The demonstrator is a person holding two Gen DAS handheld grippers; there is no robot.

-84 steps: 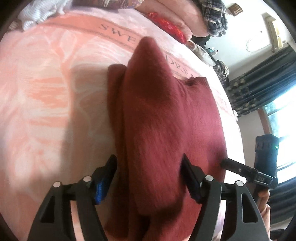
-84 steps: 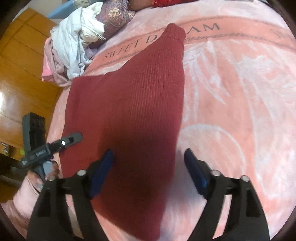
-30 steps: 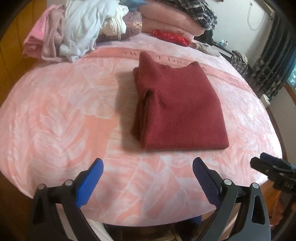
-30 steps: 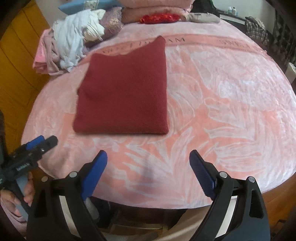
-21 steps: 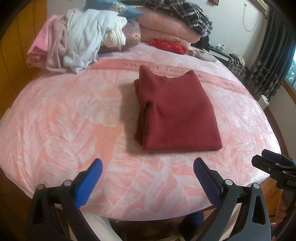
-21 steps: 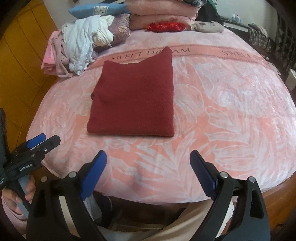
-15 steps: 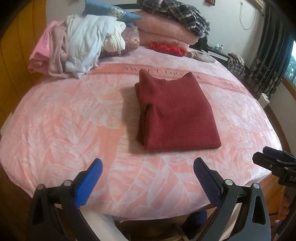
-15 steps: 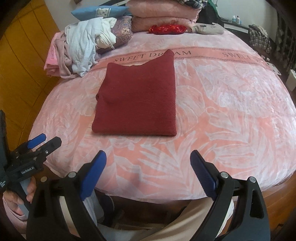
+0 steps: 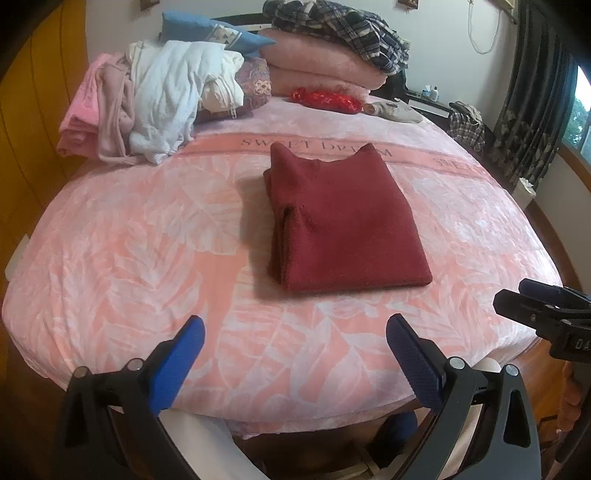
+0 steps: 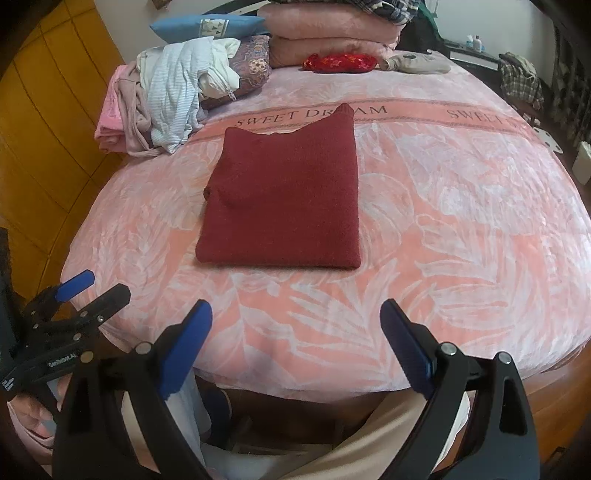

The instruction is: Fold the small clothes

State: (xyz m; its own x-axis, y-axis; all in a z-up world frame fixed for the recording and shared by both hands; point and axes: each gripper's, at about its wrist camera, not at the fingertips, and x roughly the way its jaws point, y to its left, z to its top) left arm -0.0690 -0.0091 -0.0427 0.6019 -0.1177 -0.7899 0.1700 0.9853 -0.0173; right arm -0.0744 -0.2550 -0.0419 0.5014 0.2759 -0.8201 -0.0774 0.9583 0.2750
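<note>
A dark red knit sweater [image 9: 343,221] lies folded into a flat rectangle in the middle of the pink bed cover [image 9: 122,258]; it also shows in the right wrist view [image 10: 288,203]. My left gripper [image 9: 295,328] is open and empty, held back over the near edge of the bed, well short of the sweater. My right gripper [image 10: 295,314] is open and empty too, at the near edge. Each gripper shows at the side of the other's view: the right one [image 9: 532,299], the left one [image 10: 92,288].
A heap of white and pink clothes [image 9: 147,103] lies at the far left of the bed [image 10: 162,92]. Folded pink blankets [image 9: 321,62], a blue pillow [image 10: 207,24] and a red item [image 9: 325,98] sit at the far end. Wooden floor surrounds the bed. Dark curtains [image 9: 532,122] hang at the right.
Both grippers have drawn back and up from the sweater to the bed's near edge; 2.8 s ago they were right over it. The sweater has stayed folded and still.
</note>
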